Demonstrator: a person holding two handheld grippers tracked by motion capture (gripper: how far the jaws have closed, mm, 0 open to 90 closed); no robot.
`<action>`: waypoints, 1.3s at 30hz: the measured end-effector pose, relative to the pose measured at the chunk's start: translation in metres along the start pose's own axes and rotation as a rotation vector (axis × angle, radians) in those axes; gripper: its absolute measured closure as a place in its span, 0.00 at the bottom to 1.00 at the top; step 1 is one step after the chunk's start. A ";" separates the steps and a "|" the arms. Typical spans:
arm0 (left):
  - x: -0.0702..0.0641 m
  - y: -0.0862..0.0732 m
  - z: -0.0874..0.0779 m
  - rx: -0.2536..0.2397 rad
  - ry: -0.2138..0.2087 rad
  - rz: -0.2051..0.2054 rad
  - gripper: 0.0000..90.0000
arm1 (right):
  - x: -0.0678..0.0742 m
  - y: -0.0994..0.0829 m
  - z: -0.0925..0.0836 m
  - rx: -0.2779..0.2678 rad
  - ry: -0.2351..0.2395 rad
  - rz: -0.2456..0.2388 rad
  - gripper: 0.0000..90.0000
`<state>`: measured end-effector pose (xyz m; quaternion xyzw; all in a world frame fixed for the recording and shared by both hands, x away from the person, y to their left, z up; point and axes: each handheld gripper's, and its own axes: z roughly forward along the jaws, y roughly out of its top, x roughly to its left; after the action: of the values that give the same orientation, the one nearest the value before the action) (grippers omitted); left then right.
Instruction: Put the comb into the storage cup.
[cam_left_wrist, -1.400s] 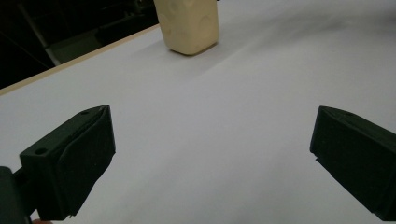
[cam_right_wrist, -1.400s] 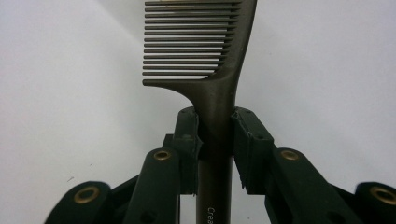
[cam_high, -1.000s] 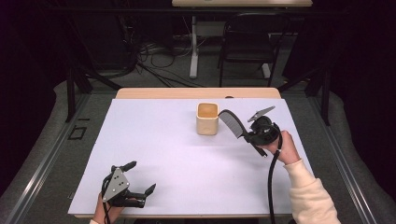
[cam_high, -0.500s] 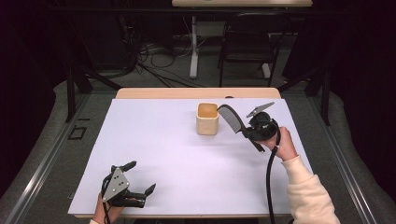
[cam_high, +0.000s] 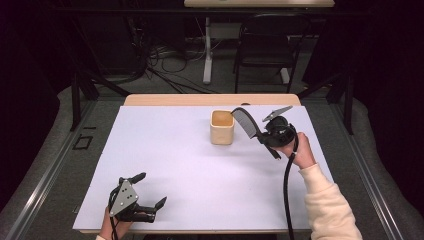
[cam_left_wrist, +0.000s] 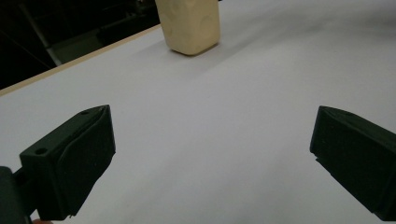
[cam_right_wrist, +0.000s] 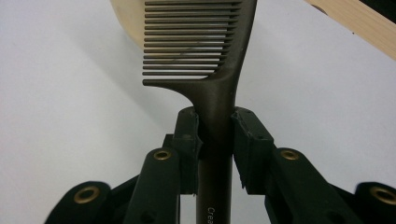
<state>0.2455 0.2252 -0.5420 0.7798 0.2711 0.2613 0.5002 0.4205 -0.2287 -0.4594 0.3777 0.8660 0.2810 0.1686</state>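
The dark comb (cam_high: 244, 121) sat clamped by its handle in my right gripper (cam_high: 263, 134), its long axis slanting up and away from the jaws so the toothed end hung at the rim of the tan cup (cam_high: 222, 128), which stood just beside it toward the table's middle. My right hand (cam_high: 297, 150) was by far the nearer; my left gripper (cam_high: 150, 190) rested well apart at the near edge, jaws wide and empty. In the right gripper view the comb's tip and the cup's mouth were cut off, so I couldn't tell whether the teeth were over the opening.
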 end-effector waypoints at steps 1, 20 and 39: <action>0.000 0.000 0.000 0.001 0.001 -0.001 0.00 | 0.000 0.001 0.000 -0.003 0.000 0.004 0.80; 0.000 0.000 0.000 0.002 0.002 -0.001 0.00 | -0.002 0.014 0.006 -0.028 0.007 0.004 0.80; 0.000 0.000 0.000 0.001 0.001 -0.004 0.00 | -0.004 0.025 0.009 -0.066 0.000 0.026 0.80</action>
<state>0.2457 0.2249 -0.5422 0.7793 0.2731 0.2607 0.5001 0.4417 -0.2149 -0.4506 0.3830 0.8513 0.3117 0.1771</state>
